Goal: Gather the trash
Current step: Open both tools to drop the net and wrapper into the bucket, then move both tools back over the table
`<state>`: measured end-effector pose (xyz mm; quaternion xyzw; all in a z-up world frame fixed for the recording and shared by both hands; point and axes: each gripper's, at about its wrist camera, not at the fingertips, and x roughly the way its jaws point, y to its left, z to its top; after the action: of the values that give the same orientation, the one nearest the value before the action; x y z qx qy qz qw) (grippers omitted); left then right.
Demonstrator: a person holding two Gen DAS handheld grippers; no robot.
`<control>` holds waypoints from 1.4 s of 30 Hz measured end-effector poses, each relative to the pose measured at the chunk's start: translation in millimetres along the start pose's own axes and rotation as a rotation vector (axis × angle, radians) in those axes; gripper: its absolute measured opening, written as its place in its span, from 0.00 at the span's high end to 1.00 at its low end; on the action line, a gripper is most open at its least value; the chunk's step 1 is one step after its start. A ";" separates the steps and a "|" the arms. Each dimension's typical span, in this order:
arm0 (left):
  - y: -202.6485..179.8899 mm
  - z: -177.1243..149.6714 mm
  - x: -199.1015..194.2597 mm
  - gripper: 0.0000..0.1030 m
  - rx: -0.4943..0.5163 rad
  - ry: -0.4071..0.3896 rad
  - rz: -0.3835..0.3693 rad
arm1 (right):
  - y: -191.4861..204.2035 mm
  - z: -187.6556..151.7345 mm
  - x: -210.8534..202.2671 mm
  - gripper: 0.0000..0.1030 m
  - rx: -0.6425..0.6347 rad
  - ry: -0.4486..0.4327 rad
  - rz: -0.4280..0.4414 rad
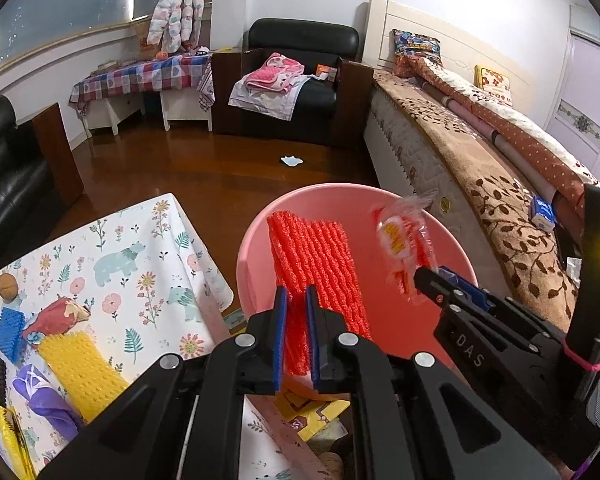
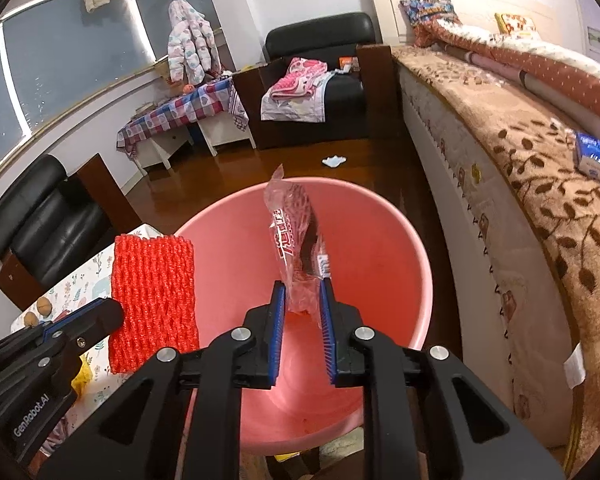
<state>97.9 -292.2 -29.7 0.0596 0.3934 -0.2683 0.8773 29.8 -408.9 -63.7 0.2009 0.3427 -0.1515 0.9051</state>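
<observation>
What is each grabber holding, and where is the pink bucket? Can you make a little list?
left gripper: shut on the red foam net, held over the bucket
right gripper: clear snack wrapper between its jaws, above the bucket
pink bucket: on the floor between the table and the bed, looks empty inside
table: more trash lying on its flowery cloth
floor: one white scrap lying far off

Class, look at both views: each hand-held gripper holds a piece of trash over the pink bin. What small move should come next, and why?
Probably open both and let go. The left hand-held gripper pinches the red foam net and the right hand-held gripper has the clear wrapper between its pads, both already above the mouth of the pink bin, so they should drop inside.
</observation>
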 end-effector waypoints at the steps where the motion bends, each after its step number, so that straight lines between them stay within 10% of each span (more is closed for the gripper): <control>1: -0.4 0.2 -0.5 0.91 -0.003 -0.001 -0.001 | -1.9 0.6 1.3 0.77 0.002 0.004 0.004; 21: -1.8 6.3 -63.9 0.63 -0.049 -0.114 -0.054 | -2.7 -3.9 -60.2 0.62 -0.046 -0.066 0.073; 42: 189.9 -125.3 -224.0 0.52 -0.235 -0.153 0.291 | 130.3 -85.6 -97.4 0.62 -0.276 0.073 0.470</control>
<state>-8.7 3.6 26.2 -0.0076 0.3413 -0.0948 0.9351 -34.5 -241.7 -22.1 0.1548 0.3366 0.1180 0.9213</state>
